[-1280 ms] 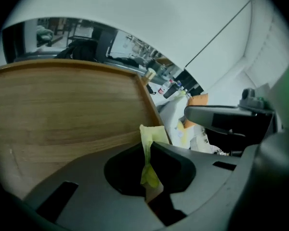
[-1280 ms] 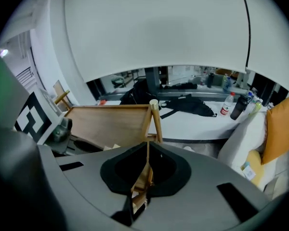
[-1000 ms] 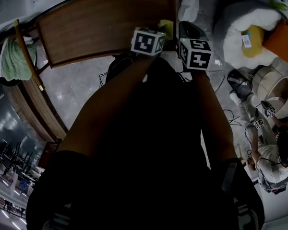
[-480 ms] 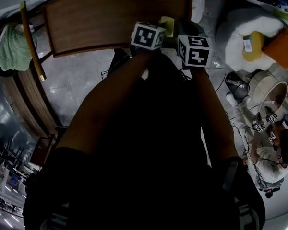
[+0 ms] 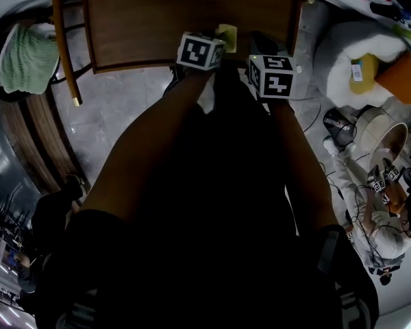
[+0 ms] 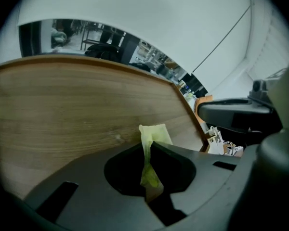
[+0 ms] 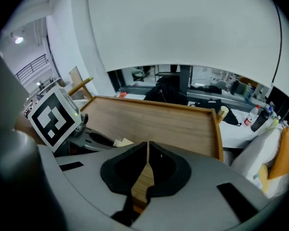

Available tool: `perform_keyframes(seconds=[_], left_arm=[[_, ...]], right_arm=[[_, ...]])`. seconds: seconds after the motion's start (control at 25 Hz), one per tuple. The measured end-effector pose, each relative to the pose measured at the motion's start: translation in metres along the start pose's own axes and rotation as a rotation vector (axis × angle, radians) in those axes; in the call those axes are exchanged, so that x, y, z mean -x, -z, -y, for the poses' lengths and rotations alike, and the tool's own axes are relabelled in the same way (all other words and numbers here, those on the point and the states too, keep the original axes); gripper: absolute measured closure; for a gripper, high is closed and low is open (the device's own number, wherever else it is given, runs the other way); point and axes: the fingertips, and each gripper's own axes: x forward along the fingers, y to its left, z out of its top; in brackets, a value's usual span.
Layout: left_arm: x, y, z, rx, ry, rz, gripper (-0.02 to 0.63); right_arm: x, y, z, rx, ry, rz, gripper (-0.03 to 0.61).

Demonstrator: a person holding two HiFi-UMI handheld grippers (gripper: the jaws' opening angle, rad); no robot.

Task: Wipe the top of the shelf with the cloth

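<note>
The wooden shelf top (image 5: 157, 19) is standing above a grey floor (image 5: 116, 115), and the yellow-green cloth (image 6: 153, 134) is resting on it near its front edge, directly at the tips of the left gripper (image 6: 148, 148), whose jaws are pinching a fold of it. The right gripper (image 7: 148, 150) is hovering just beside, jaws together and holding nothing. In the head view the left gripper's marker cube (image 5: 200, 51) is hiding most of the cloth.

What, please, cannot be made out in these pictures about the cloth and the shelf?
- Cloth: the left gripper view shows only a pinched strip; the left gripper hides the rest.
- Cloth touching the shelf top: hidden likewise.
- Head view: marker cubes and the person's arms cover the jaws.
- Beneath the shelf top: the top itself hides it.
</note>
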Motion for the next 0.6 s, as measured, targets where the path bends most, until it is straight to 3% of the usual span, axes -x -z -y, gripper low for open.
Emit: perform_keyframes(seconds=[0.28,0.6], left_arm=[[0.043,0.014,-0.065,0.018,-0.068,0.014,0.586],[0.086,0.034,-0.125,0.074,-0.092,0.036,0.586]], right_arm=[[-0.021,-0.015,-0.053,0.025,-0.034,-0.001,0.553],[-0.050,-0.029,-0.117,0.049,-0.074,0.003,0.552]])
